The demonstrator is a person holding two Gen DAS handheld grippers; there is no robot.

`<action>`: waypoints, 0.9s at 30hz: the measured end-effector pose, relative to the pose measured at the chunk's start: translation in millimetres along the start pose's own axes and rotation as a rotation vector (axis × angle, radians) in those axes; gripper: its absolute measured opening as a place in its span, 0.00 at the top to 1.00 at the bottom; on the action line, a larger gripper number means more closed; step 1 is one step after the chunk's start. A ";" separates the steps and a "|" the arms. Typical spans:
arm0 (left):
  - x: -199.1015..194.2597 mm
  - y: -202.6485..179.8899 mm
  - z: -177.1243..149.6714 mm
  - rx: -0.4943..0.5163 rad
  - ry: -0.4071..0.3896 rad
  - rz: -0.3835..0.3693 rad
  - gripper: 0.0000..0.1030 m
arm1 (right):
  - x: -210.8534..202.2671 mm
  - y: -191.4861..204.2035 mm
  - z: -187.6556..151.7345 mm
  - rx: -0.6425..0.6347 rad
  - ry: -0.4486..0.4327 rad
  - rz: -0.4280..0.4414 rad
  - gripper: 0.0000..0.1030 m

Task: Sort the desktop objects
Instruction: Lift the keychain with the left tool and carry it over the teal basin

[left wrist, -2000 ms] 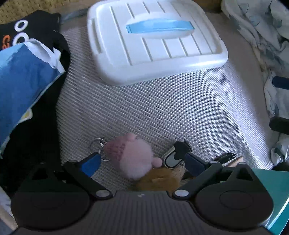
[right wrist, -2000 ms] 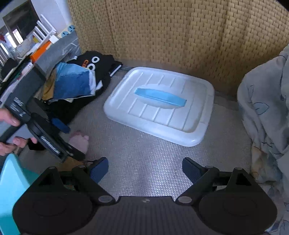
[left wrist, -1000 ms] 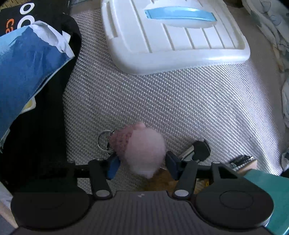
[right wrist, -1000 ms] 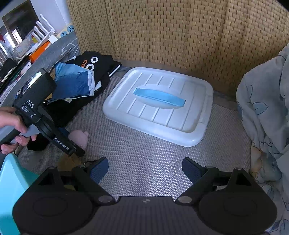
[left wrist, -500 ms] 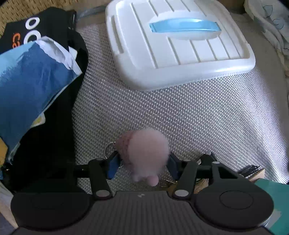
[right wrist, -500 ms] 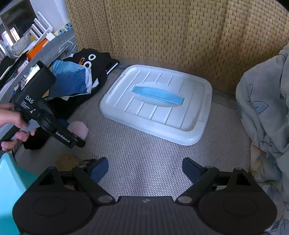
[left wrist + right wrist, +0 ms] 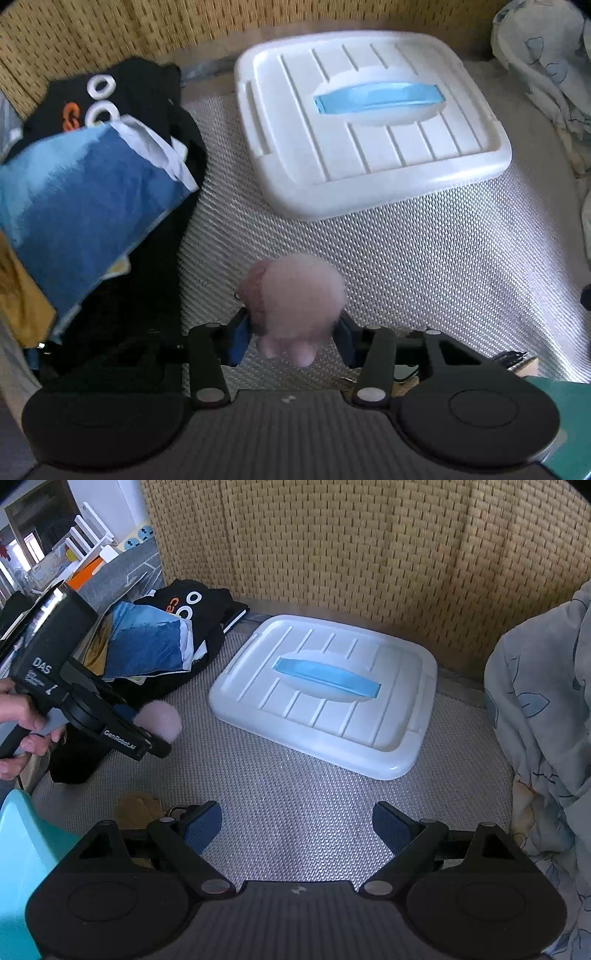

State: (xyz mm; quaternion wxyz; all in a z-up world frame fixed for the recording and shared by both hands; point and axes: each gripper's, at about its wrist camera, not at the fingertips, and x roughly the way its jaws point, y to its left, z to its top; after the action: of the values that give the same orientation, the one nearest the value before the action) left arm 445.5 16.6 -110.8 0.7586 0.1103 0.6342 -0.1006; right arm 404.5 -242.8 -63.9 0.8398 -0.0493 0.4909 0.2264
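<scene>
Left wrist view: left claw (image 7: 291, 338) pinches a fluffy pink pompom keychain (image 7: 295, 302) above bare woven mat (image 7: 424, 266); ribbed white lid (image 7: 369, 122) lies ahead. Right claw (image 7: 295, 829) gapes wide, holding nothing.

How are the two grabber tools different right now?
The left tool is shut on the pink fluffy keychain, while the right tool is open and holds nothing. The left tool is lifted above the mat, off to the side; the right tool faces the white lid. Both have blue pads.
</scene>
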 end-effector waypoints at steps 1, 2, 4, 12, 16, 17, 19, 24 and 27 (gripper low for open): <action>-3.4 1.5 -3.6 0.004 -0.009 0.008 0.51 | -0.2 0.4 -0.2 -0.001 0.000 -0.001 0.11; -6.8 3.3 -7.6 0.008 -0.018 0.016 0.50 | -0.4 0.7 -0.4 -0.003 0.000 -0.001 0.11; -12.4 2.4 -14.9 0.015 -0.024 0.037 0.50 | -0.8 1.4 -0.9 -0.006 0.000 -0.003 0.11; -31.9 -12.9 -9.5 0.011 -0.088 0.080 0.50 | -2.3 4.3 -2.6 -0.018 0.001 -0.008 0.11; -51.0 -17.2 -16.2 0.023 -0.114 0.079 0.50 | -2.8 5.9 -3.2 -0.024 0.001 -0.010 0.11; -55.5 -17.7 -17.4 0.024 -0.119 0.078 0.50 | -2.2 6.5 -3.0 -0.025 0.002 -0.010 0.11; -65.7 -19.5 -19.0 0.029 -0.135 0.080 0.50 | -1.0 7.8 -2.4 -0.029 0.003 -0.011 0.11; -91.7 -25.3 -24.8 0.037 -0.180 0.069 0.50 | 2.0 10.9 -1.0 -0.037 0.006 -0.013 0.11; -106.3 -28.7 -33.9 0.040 -0.207 0.058 0.50 | 3.8 12.9 -0.2 -0.043 0.007 -0.014 0.11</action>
State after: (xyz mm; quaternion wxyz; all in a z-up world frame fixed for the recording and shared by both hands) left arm 386.6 0.5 -13.1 0.8203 0.1326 0.5469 -0.1022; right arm 400.4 -230.1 -65.5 0.8384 -0.0714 0.4887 0.2307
